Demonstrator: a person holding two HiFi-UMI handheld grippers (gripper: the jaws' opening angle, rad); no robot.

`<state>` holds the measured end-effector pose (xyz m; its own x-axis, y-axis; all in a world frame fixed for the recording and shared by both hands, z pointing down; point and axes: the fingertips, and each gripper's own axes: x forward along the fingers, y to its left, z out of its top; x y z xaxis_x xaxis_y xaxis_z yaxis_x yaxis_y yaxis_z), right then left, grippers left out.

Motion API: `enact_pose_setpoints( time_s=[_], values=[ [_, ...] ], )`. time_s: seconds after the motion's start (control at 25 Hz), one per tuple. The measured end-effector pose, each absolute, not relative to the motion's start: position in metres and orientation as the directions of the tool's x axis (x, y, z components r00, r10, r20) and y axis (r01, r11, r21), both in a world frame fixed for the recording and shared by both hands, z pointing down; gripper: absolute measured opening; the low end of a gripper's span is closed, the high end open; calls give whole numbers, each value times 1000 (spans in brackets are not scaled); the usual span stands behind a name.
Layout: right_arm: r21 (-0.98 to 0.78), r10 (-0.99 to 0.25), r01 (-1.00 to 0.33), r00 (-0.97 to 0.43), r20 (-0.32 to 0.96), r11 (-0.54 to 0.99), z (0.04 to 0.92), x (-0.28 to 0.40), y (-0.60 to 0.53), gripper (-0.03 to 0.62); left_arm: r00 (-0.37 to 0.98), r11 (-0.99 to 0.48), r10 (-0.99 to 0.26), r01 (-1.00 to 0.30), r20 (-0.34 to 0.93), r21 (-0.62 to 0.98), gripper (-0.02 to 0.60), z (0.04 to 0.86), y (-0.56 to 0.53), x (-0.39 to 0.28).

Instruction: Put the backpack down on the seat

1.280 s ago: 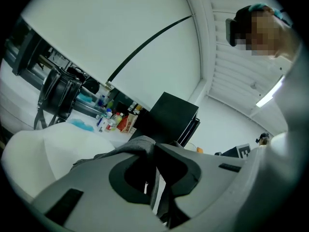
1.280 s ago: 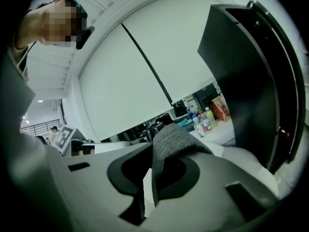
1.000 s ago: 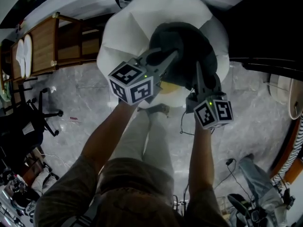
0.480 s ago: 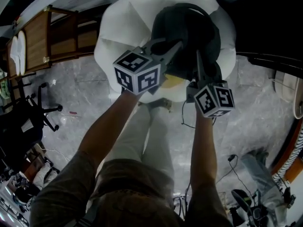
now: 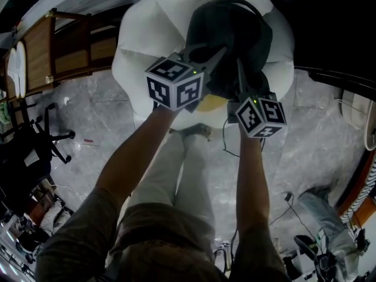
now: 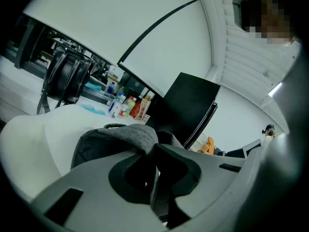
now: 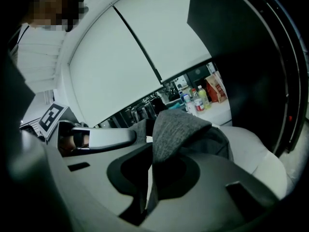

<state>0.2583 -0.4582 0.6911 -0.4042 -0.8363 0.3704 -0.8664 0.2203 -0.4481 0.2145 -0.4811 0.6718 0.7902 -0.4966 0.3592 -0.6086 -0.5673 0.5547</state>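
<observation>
A dark grey backpack (image 5: 232,37) hangs over the white rounded seat (image 5: 150,34), close above its cushion or just touching it. My left gripper (image 5: 216,56) is shut on a fold of its fabric at the near left. My right gripper (image 5: 239,70) is shut on another fold at the near right. In the left gripper view the grey fabric (image 6: 120,138) is pinched between the jaws of the left gripper (image 6: 152,156), with the seat (image 6: 34,139) beyond. The right gripper view shows the right gripper (image 7: 150,170) clamping the fabric (image 7: 179,125).
A wooden frame shelf (image 5: 56,54) stands left of the seat, with a black office chair (image 5: 32,148) below it. Cables (image 5: 288,200) lie on the marble floor. Behind the seat, a counter with bottles (image 6: 126,105), a black handbag (image 6: 65,76) and a black panel (image 6: 190,105).
Both grippers have sunk with the backpack toward the seat, and their grips are unchanged. In the head view the pack sits further over the white cushion.
</observation>
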Motion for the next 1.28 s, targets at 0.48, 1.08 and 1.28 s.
enact_pose_setpoints(
  time_s=[0.48,1.08,1.28],
  values=[
    [-445,-817,-871,-403,412,206,723,260,-474,41,758,-537,-506,-650,410,538,50,702,-496,220],
    [-396,-818,-913,-302,490,99,742,283,-470,309,708,-505,-519,-706,479,497,289,718,-494,216],
    [-392,-820,-917,-279,500,72,747,289,-465,372,670,-489,-546,-742,503,458,368,725,-491,209]
  ],
)
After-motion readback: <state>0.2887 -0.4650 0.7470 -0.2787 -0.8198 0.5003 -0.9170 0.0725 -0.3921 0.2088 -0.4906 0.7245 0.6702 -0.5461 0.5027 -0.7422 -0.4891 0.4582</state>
